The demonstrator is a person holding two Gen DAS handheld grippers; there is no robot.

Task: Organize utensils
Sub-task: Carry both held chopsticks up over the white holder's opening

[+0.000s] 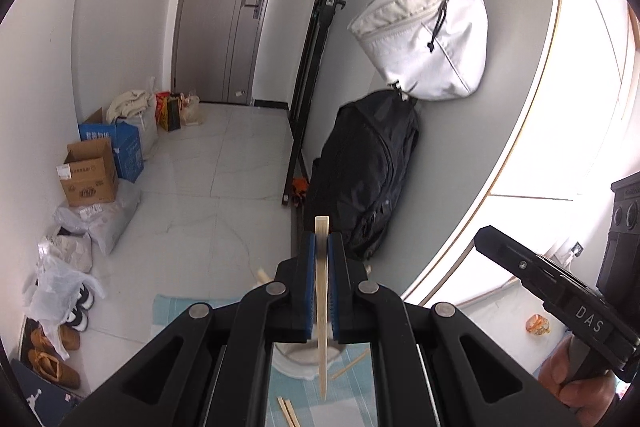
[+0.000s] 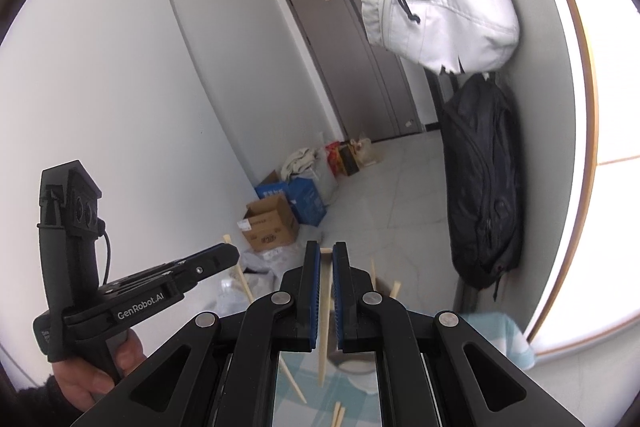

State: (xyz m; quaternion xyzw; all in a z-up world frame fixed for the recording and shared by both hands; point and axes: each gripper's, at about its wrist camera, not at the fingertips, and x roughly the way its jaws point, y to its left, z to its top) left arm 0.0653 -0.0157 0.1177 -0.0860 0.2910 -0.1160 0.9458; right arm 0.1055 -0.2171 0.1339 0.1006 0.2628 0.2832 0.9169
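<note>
White walls (image 1: 120, 7), grey door (image 1: 228, 7), pale tiled floor (image 1: 224, 155).

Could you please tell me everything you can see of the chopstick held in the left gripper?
The chopstick is a pale, wood-like stick with a squared butt end and a tapered tip. It stands nearly upright, clamped between the blue pads of the left gripper, butt poking above the fingertips, tip pointing down toward a white holder on a light blue checked cloth. Only the pads touch it; its tip seems to hang free. Loose chopsticks lie below.
</note>
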